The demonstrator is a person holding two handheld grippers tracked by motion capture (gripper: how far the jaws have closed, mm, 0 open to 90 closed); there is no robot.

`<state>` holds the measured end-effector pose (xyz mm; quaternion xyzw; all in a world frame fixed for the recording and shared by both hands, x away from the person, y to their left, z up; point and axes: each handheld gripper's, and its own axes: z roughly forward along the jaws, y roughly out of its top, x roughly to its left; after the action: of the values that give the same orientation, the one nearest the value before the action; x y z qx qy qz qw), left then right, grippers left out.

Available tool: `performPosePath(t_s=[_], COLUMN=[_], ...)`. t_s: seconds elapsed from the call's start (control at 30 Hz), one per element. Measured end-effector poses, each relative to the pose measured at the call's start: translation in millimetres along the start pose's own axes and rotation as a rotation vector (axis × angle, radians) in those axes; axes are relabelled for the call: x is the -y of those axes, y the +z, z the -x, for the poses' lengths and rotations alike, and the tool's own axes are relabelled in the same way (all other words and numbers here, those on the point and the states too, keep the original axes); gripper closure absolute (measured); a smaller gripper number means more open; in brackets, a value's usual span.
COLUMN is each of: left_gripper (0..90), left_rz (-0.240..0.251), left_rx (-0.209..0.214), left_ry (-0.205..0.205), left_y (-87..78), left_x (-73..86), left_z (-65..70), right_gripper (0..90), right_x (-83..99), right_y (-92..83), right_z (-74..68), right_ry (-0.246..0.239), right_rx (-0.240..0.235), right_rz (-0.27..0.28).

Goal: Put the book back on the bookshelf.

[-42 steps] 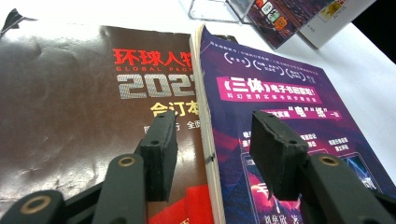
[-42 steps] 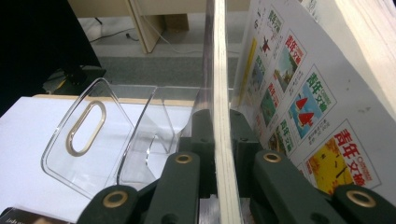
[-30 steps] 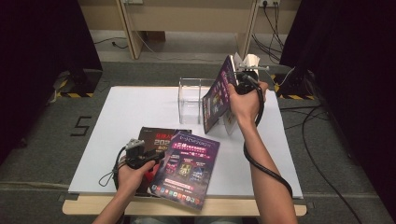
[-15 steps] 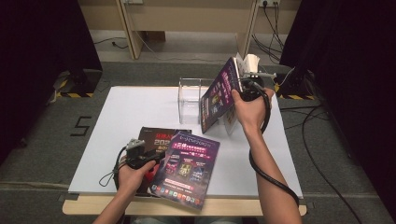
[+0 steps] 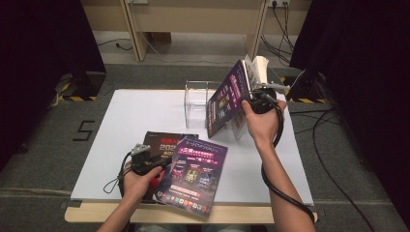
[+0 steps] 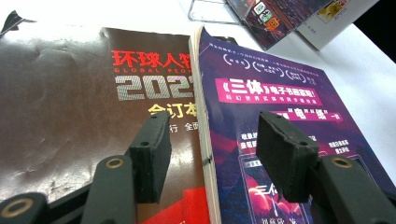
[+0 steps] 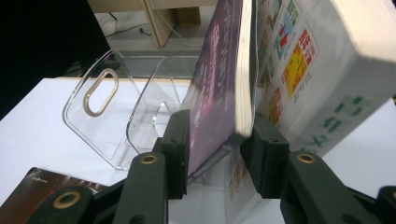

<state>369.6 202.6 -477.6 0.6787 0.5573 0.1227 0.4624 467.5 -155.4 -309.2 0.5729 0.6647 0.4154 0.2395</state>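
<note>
Magazines sat in two spots on the white counter point(image 5: 125, 121). Near the front edge, a purple mag point(image 5: 193, 174) lay flat, overlapping a dark-brown mag point(image 5: 162, 140) just to its left. The left claw point(image 6: 210, 154) rested low at the front edge w/ its jaws apart, straddling the purple mag's spine; the pads weren't pressing on it, and the jaws had just been opening. Toward the back-right part of the counter, a second purple mag point(image 5: 227, 99) stood tilted in a clear acrylic rack point(image 5: 196, 101), w/ a thick white book point(image 7: 322, 70) leaning just behind it. The right claw point(image 7: 217, 140) had that upright mag between its jaws, one pad against the cover, the other beside the page edge; jaws had just been opening, so grip looked slack.
</note>
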Motion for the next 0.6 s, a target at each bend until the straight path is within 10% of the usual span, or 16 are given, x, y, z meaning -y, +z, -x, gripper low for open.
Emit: performPosePath(t_s=[0.6], left_gripper=[41.6], left_rz=[0.006], left_rx=[-0.004], left_ry=[-0.002], left_y=[-0.8], left_x=[-0.3], left_z=[-0.3], right_gripper=[62.3], right_x=[23.2], right_y=[-12.8], right_z=[5.2], right_ry=[-0.009], right_rx=[-0.015], right_rz=[0.017])
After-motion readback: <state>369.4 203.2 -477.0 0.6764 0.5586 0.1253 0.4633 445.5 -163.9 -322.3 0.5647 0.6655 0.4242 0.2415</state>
